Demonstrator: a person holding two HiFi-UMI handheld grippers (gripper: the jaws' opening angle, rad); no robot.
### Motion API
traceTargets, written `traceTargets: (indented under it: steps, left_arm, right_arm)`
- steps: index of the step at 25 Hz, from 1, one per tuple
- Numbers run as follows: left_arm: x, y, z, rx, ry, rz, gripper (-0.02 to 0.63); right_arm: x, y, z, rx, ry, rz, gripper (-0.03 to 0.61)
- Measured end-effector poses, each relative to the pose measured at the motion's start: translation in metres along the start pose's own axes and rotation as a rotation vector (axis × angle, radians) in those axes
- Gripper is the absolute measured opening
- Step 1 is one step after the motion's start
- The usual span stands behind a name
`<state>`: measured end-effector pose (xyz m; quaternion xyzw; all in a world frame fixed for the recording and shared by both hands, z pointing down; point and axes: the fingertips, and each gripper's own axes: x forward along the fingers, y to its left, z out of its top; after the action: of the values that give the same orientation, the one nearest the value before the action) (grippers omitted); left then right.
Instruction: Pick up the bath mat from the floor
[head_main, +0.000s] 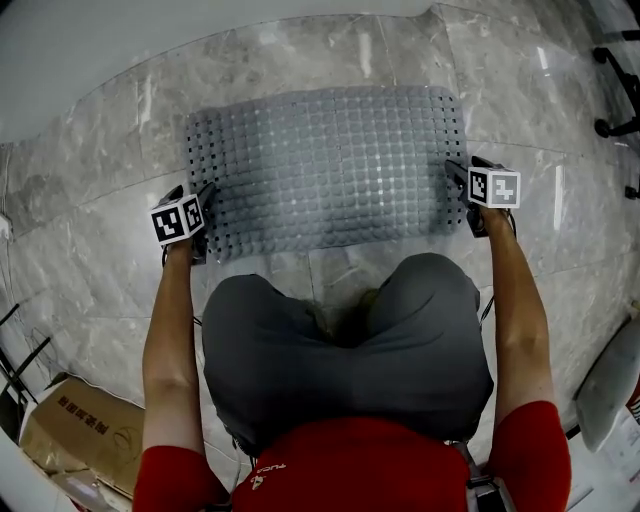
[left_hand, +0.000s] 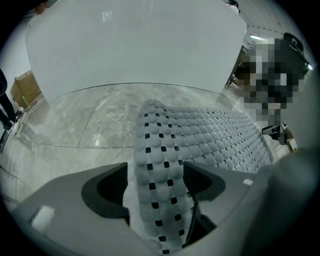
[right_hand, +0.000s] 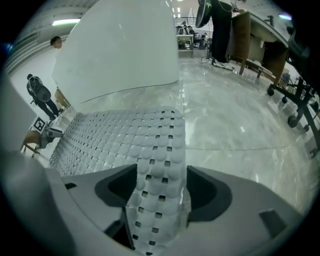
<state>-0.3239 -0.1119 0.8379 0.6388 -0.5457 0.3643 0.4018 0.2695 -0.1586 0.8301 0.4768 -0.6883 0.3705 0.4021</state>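
Observation:
The grey, studded bath mat (head_main: 325, 165) with rows of small holes lies flat on the marble floor in front of the person's knees. My left gripper (head_main: 205, 205) is down at the mat's near left corner, and my right gripper (head_main: 460, 185) is at its near right corner. In the left gripper view the mat's edge strip (left_hand: 160, 170) runs up between the wide-set jaws of my left gripper (left_hand: 157, 200). The right gripper view shows the same: the mat's edge (right_hand: 160, 165) lies between the spread jaws of my right gripper (right_hand: 159, 200). The pads do not visibly press on it.
The person crouches, grey-trousered knees (head_main: 345, 340) just behind the mat. A large white curved body (head_main: 150, 40) stands beyond the mat. A cardboard box (head_main: 80, 435) sits at the lower left, black chair bases (head_main: 615, 90) at the right, and desks (right_hand: 260, 35) farther off.

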Motion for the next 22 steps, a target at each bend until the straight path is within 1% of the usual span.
traceTargets:
  steps: [5, 9, 12, 15, 17, 19, 20, 22]
  left_arm:
    - [0.01, 0.001, -0.007, -0.042, 0.032, -0.005, 0.343]
    - [0.017, 0.003, -0.012, -0.073, 0.049, -0.012, 0.356]
    - [0.018, 0.003, -0.012, -0.062, 0.051, -0.013, 0.357]
    - [0.016, 0.003, -0.012, -0.03, 0.053, 0.004, 0.355]
    - [0.016, 0.0, -0.011, -0.002, 0.052, 0.012, 0.327]
    - [0.016, -0.006, -0.009, 0.015, 0.047, -0.003, 0.289]
    - [0.016, -0.011, -0.008, 0.021, 0.045, -0.018, 0.254]
    - [0.015, -0.02, -0.007, 0.035, 0.039, -0.04, 0.17]
  right_arm:
    - [0.012, -0.003, -0.005, 0.031, 0.017, 0.022, 0.286]
    - [0.017, -0.004, -0.008, 0.036, 0.026, 0.026, 0.29]
    - [0.019, -0.006, -0.008, 0.03, 0.02, 0.016, 0.288]
    - [0.018, -0.006, -0.009, 0.013, 0.018, -0.004, 0.288]
    - [0.017, -0.006, -0.009, 0.006, 0.017, -0.014, 0.287]
    - [0.017, -0.003, -0.009, 0.003, 0.019, -0.008, 0.275]
    - [0.017, 0.0, -0.008, 0.003, 0.021, 0.003, 0.25]
    - [0.017, 0.009, -0.007, 0.003, 0.025, 0.03, 0.165]
